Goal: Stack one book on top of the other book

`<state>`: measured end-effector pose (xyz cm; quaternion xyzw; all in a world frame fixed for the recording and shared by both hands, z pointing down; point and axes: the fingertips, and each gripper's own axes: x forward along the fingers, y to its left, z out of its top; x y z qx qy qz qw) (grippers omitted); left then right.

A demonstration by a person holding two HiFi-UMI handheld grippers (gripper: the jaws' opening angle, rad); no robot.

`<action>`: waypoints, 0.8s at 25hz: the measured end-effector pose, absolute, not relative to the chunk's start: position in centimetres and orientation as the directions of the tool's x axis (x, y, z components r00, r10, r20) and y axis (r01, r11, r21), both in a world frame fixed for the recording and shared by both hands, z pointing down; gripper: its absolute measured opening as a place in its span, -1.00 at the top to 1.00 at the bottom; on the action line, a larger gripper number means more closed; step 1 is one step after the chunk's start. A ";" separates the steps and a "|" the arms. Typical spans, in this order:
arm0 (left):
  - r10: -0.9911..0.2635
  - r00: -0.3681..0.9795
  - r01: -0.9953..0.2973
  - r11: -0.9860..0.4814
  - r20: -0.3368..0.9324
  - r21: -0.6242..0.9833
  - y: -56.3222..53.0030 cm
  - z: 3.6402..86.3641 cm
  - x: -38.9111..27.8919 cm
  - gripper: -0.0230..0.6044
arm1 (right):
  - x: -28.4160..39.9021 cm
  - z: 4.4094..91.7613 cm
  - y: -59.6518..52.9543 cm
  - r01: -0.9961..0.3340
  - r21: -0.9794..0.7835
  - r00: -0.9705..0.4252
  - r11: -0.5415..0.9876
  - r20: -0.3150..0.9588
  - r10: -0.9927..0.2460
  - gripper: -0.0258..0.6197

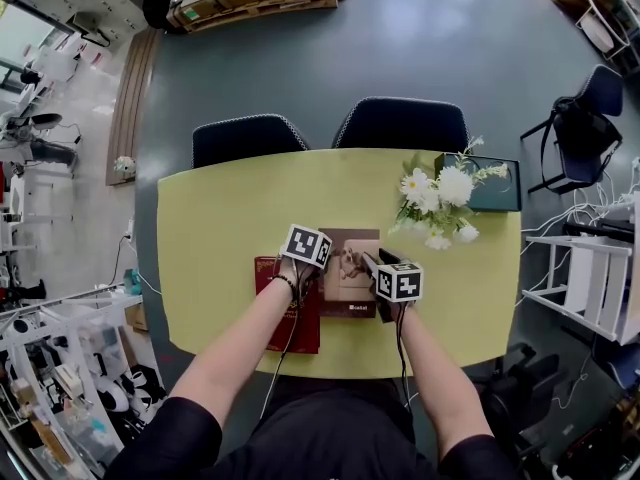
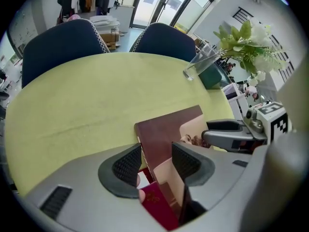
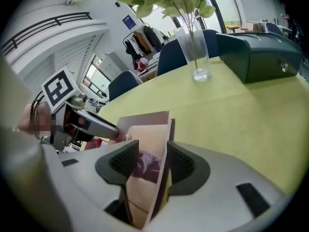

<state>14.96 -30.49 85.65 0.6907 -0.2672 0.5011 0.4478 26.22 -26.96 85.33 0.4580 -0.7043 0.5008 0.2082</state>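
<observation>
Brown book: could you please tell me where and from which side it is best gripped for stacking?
Grip the brown book at its left and right edges, one gripper per edge, coming steeply from above. It is thin, flat and wide, so jaws probably close across its thickness and two holds keep it level. The left gripper and right gripper straddle those edges.

Head view steeply down over the yellow counter (image 1: 220, 218), left gripper view close behind its fingers (image 2: 128, 166) facing the chairs (image 2: 63, 45), right gripper view close behind its fingers (image 3: 126, 162) facing the vase (image 3: 193, 47), all sharing the brown book (image 1: 352, 240)
</observation>
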 end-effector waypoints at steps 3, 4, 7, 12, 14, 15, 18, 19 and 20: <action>0.074 0.366 -0.814 -0.457 0.928 0.358 -30.5 85.4 15.2 0.28 | 26.1 85.3 -26.8 -0.865 -0.495 -0.476 0.078 0.763 -0.438 0.35; 0.061 0.374 -0.815 -0.454 0.926 0.359 -30.5 85.3 15.2 0.28 | 26.3 85.2 -26.8 -0.869 -0.490 -0.469 0.074 0.764 -0.444 0.38; 0.009 0.395 -0.823 -0.441 0.919 0.358 -30.6 84.6 15.3 0.41 | 26.9 84.4 -26.8 -0.868 -0.492 -0.461 0.064 0.754 -0.468 0.44; -0.064 0.433 -0.815 -0.455 0.899 0.360 -30.5 82.9 16.0 0.48 | 28.1 82.7 -26.9 -0.880 -0.470 -0.438 0.073 0.741 -0.510 0.47; -0.099 0.445 -0.807 -0.474 0.890 0.351 -30.3 82.1 16.2 0.48 | 28.3 81.8 -26.8 -0.883 -0.464 -0.432 0.077 0.734 -0.524 0.48; -0.117 0.453 -0.804 -0.481 0.884 0.349 -30.2 81.7 16.2 0.48 | 28.4 81.3 -26.7 -0.883 -0.464 -0.430 0.078 0.730 -0.531 0.49; -0.154 0.482 -0.798 -0.483 0.862 0.360 -29.7 80.4 16.3 0.48 | 28.6 79.8 -26.3 -0.882 -0.465 -0.428 0.078 0.719 -0.548 0.52; -0.165 0.490 -0.797 -0.483 0.856 0.364 -29.6 80.0 16.2 0.48 | 28.6 79.3 -26.2 -0.882 -0.466 -0.427 0.078 0.716 -0.553 0.53; -0.177 0.496 -0.796 -0.483 0.850 0.364 -29.5 79.6 16.2 0.48 | 28.6 78.8 -26.0 -0.881 -0.467 -0.427 0.078 0.712 -0.557 0.54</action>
